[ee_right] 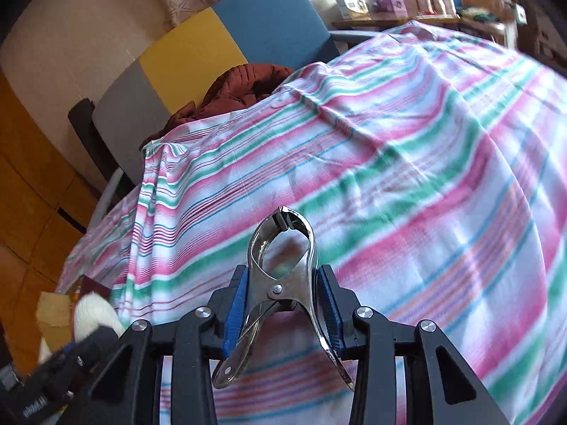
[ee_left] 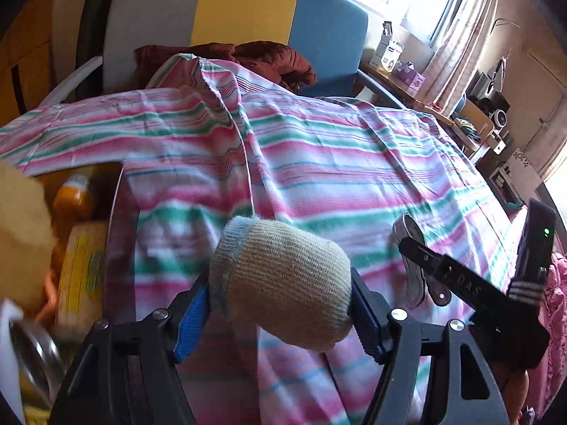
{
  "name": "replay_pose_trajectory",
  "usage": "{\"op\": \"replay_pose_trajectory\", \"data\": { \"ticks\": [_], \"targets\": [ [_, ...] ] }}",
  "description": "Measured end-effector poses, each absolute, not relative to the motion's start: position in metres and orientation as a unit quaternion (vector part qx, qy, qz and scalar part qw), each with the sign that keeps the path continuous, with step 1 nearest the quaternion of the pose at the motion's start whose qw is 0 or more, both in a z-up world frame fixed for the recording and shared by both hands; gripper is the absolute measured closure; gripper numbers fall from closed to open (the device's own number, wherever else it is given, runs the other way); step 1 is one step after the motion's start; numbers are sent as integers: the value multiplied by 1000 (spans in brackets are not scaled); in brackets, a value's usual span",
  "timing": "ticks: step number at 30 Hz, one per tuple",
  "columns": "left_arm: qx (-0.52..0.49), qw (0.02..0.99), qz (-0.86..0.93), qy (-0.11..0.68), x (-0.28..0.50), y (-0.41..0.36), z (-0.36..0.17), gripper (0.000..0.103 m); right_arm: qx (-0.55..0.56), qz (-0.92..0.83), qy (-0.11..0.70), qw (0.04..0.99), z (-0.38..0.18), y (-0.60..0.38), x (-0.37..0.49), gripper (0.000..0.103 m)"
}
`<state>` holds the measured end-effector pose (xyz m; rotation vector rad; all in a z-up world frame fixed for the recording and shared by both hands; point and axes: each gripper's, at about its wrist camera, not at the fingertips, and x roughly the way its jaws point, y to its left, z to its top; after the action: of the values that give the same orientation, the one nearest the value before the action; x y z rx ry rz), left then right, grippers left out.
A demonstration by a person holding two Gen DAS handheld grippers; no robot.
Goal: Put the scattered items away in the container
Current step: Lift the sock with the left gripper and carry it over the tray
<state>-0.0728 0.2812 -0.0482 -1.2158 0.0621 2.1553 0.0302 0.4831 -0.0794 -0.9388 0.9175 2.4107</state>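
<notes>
Partly blurred, the left claw (ee_left: 283, 304) grips a rolled sock (ee_left: 283, 276), right claw (ee_right: 283, 313) pinching a metal clamp (ee_right: 280, 276)

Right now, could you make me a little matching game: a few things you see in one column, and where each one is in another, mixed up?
Things:
1. rolled sock
2. metal clamp
3. orange bottle
4. brown jacket

Places:
a. on the chair
b. in the right gripper
c. inside the box
d. in the left gripper

Pairs: 1-d, 2-b, 3-c, 4-a
</notes>
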Motion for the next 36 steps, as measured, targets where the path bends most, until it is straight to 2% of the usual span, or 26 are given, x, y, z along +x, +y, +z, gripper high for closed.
{"op": "replay_pose_trajectory", "data": {
  "ticks": [8,19,25,36],
  "targets": [
    [-435,343,832,22,-42,245,-29,31,-329,842,395,166,-78,469,55,63],
    [-364,314,877,3,-22,169,12,31,-330,875,345,84,-34,400,47,63],
    [-347,262,900,-27,-22,112,23,31,-335,885,321,30,-15,355,35,63],
    [-327,148,932,-39,-24,18,18,31,-359,893,267,-46,2,284,13,63]
  ]
}}
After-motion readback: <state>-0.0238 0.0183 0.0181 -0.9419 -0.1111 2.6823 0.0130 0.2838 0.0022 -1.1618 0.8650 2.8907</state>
